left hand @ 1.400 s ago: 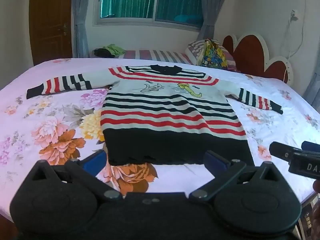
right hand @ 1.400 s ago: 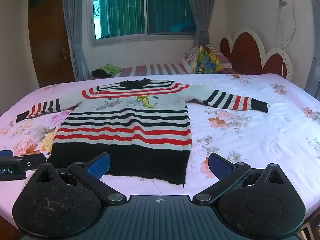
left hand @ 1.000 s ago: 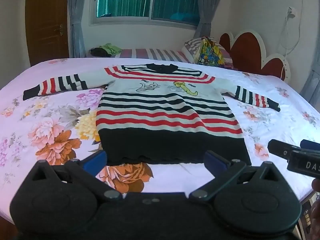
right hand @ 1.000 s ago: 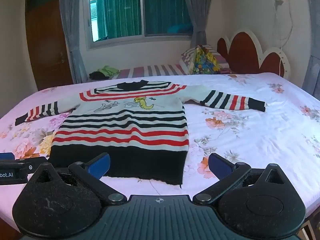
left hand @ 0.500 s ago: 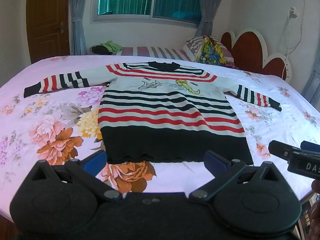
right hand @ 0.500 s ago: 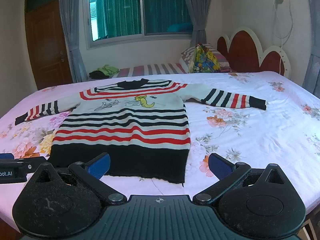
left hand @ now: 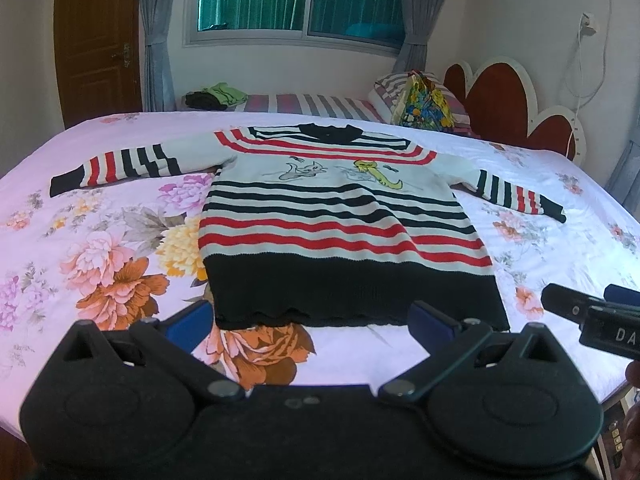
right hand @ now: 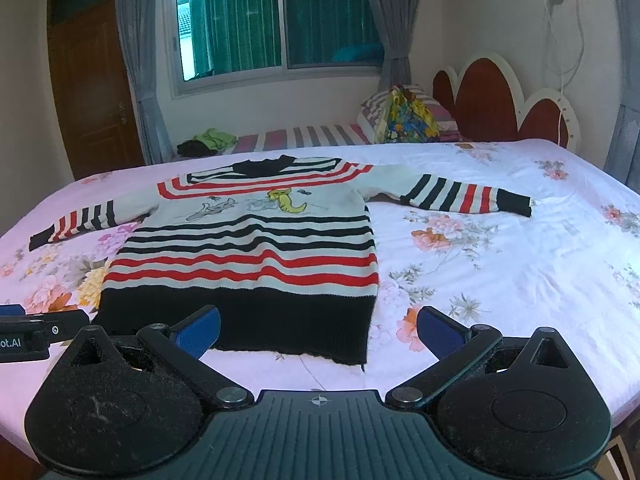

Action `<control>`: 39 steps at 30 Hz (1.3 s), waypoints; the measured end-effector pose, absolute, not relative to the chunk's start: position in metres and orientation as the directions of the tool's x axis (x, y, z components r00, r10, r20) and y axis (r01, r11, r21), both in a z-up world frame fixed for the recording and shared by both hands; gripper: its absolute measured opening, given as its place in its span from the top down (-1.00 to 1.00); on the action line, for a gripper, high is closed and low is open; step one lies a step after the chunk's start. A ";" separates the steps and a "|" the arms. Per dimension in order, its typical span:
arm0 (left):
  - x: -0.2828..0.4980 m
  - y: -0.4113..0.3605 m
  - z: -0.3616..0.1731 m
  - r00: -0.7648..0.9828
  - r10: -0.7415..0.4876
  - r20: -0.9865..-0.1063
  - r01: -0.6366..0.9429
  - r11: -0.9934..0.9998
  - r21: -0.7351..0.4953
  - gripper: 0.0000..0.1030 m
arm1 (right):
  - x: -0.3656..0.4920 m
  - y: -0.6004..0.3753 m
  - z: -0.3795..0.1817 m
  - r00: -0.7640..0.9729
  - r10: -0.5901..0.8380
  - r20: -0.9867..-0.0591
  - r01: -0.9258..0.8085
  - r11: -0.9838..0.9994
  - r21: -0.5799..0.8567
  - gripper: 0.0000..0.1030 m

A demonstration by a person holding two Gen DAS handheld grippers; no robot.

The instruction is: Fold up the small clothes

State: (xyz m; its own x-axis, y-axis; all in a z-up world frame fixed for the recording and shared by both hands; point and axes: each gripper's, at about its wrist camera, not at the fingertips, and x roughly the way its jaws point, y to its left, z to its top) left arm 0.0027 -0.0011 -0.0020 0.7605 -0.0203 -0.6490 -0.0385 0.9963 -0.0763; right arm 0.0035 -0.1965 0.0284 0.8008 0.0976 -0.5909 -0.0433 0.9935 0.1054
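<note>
A small striped sweater point(left hand: 340, 224) in white, black and red lies flat on the bed, front up, both sleeves spread out; it also shows in the right wrist view point(right hand: 248, 248). Its black hem faces me. My left gripper point(left hand: 312, 324) is open and empty, hovering just in front of the hem's left part. My right gripper point(right hand: 318, 330) is open and empty, in front of the hem's right corner. Each gripper shows at the edge of the other's view.
The bed point(right hand: 500, 272) has a pink floral sheet. A colourful bag point(right hand: 406, 122) and striped pillows sit at the back by the red headboard point(right hand: 500, 104). Dark and green clothes point(right hand: 210, 142) lie at the far edge. The bed's near edge is just below the grippers.
Both views shift slightly; the sweater sits a little higher and then lower in frame. Both grippers stay open and the sweater has not moved on the bed.
</note>
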 end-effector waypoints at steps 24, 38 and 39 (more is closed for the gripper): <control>0.008 0.000 -0.007 0.745 -0.017 -0.667 -0.039 0.997 -0.069 -0.98 | 0.012 -0.191 0.025 0.793 0.101 -0.601 -0.049 0.993 0.103 -1.00; 0.006 0.001 -0.009 0.743 -0.015 -0.669 -0.042 0.997 -0.069 -0.98 | 0.013 -0.191 0.022 0.790 0.107 -0.604 -0.052 0.993 0.107 -1.00; 0.005 0.001 -0.010 0.743 -0.014 -0.669 -0.043 0.997 -0.069 -0.98 | 0.012 -0.191 0.022 0.790 0.107 -0.603 -0.053 0.993 0.108 -1.00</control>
State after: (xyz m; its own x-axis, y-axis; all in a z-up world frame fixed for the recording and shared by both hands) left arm 0.0053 0.0008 -0.0097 0.7435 -0.0141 -0.6686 -0.0435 0.9966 -0.0694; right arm 0.0121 -0.1910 0.0218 0.7902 0.1073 -0.6034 -0.0526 0.9928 0.1077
